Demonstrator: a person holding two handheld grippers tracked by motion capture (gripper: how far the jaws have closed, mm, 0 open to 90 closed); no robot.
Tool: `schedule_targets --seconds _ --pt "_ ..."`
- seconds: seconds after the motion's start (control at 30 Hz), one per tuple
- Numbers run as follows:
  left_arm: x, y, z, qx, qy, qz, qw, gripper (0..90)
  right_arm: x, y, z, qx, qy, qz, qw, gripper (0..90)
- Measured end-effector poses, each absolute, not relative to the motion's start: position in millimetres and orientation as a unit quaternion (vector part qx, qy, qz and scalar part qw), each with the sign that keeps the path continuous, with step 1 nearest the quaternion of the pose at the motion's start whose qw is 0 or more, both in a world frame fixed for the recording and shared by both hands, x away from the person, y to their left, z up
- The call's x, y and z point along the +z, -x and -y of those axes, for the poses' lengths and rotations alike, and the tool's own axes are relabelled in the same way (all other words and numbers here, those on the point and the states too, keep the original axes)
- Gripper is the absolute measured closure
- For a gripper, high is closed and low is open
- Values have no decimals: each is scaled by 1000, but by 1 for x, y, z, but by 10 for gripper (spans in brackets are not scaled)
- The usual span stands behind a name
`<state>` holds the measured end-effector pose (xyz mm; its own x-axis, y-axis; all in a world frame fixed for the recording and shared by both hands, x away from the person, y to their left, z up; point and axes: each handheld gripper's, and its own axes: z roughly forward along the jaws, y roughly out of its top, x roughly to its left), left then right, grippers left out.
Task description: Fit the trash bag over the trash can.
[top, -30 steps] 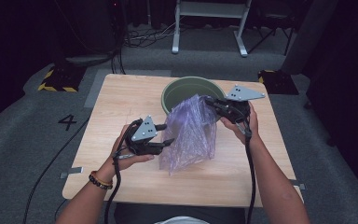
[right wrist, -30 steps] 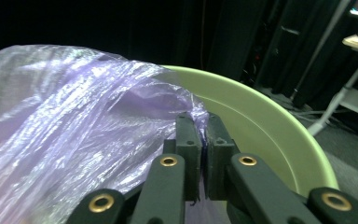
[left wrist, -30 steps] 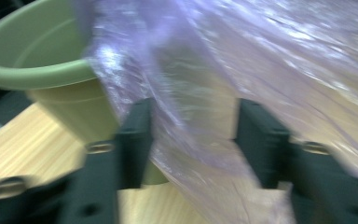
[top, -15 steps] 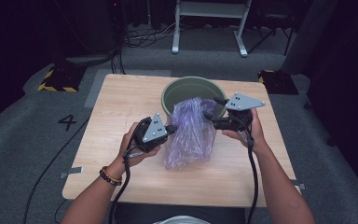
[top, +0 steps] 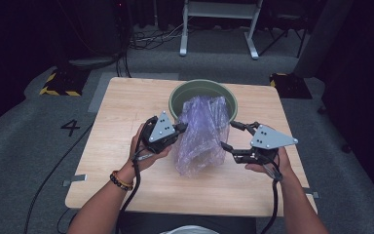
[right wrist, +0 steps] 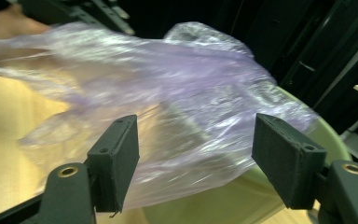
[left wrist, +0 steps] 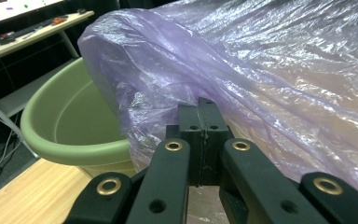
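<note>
Now my left gripper [top: 181, 128] pinches the purple bag [top: 202, 134]; my right gripper [top: 233, 136] just opened, empty. One-sided hold—bag could sag off the green basin [top: 175, 97].

Worktop [top: 126, 185]: light wood, square, standing on grey carpeted floor [top: 29, 146]. On it, at the far middle, a green round basin [top: 179, 95]. A crumpled translucent purple plastic bag [top: 202, 139] reaches from the basin's near rim down to the worktop surface at the centre.
</note>
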<state>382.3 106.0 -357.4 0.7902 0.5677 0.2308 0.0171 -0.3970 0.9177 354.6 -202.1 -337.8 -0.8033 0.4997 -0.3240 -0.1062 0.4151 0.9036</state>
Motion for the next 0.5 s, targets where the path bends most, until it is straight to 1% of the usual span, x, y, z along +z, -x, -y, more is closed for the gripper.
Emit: schedule_targets --seconds 0.17,0.23,0.33,0.37,0.4,0.43,0.47,0.5 --pt "-356 -380 -108 274 -780 -192 528 900 -347 -337 199 535 -93 -796 268 298" --pt "-355 -379 -108 280 -779 -193 527 900 -351 -332 195 529 -77 -800 272 280" --pt "-355 -379 -107 278 -778 -193 528 900 -355 -330 190 524 -69 -805 272 290" --pt "-355 -379 -107 281 -778 -194 528 900 -359 -330 186 513 -67 -803 296 331" --pt "-355 -379 -107 280 -776 -195 530 900 -359 -330 186 513 -67 -803 296 331" --pt "-354 -380 -107 278 -777 -194 530 900 -361 -330 184 516 -71 -801 295 370" --pt "-354 -380 -107 278 -777 -194 531 900 -364 -332 179 514 -71 -798 306 457" --pt "-354 -380 -107 279 -776 -195 531 900 -364 -332 179 514 -71 -798 306 457"
